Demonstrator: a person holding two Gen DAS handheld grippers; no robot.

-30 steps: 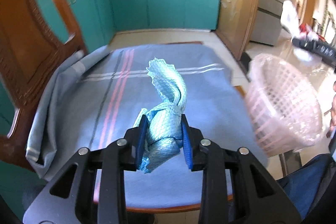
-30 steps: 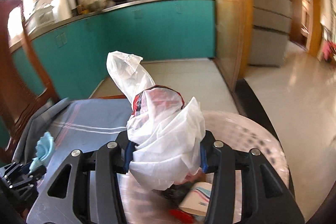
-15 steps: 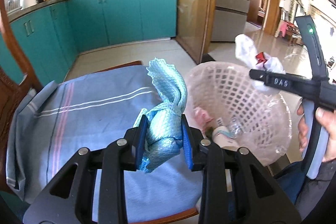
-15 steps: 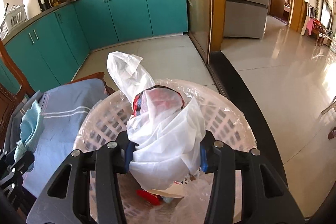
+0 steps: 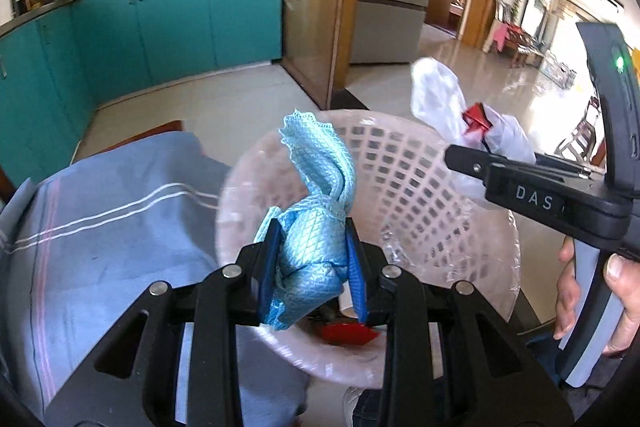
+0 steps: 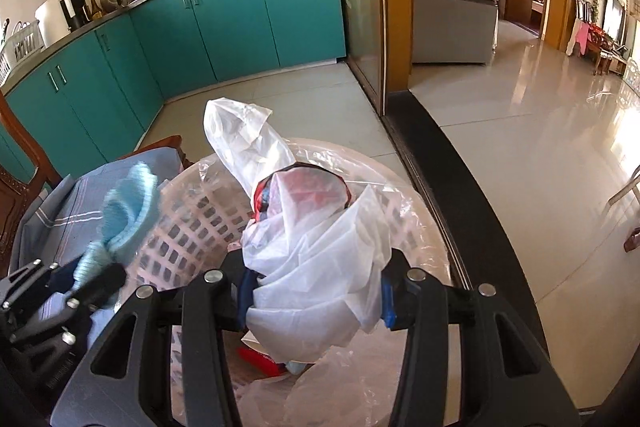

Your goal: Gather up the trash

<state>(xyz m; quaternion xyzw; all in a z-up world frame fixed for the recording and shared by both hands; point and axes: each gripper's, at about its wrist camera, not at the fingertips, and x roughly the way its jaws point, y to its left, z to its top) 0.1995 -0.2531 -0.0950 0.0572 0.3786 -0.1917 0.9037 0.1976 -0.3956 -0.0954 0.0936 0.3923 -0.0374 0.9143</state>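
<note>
While both loads hung over the basket (image 5: pixel 420 187), the left gripper (image 5: pixel 312 263) clenched a blue cloth (image 5: pixel 316 203) and the right gripper (image 6: pixel 316 291) a white bag (image 6: pixel 320 247); each should be released only once well inside the rim.

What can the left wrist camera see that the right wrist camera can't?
Only the left wrist view shows the person's hand holding the right gripper's handle, with its green light. Only the right wrist view shows the clear plastic liner bunched in the basket bottom. Both show the blue cloth clamped in the left gripper, the white plastic bag in the right gripper, the basket and the teal cabinets.
</note>
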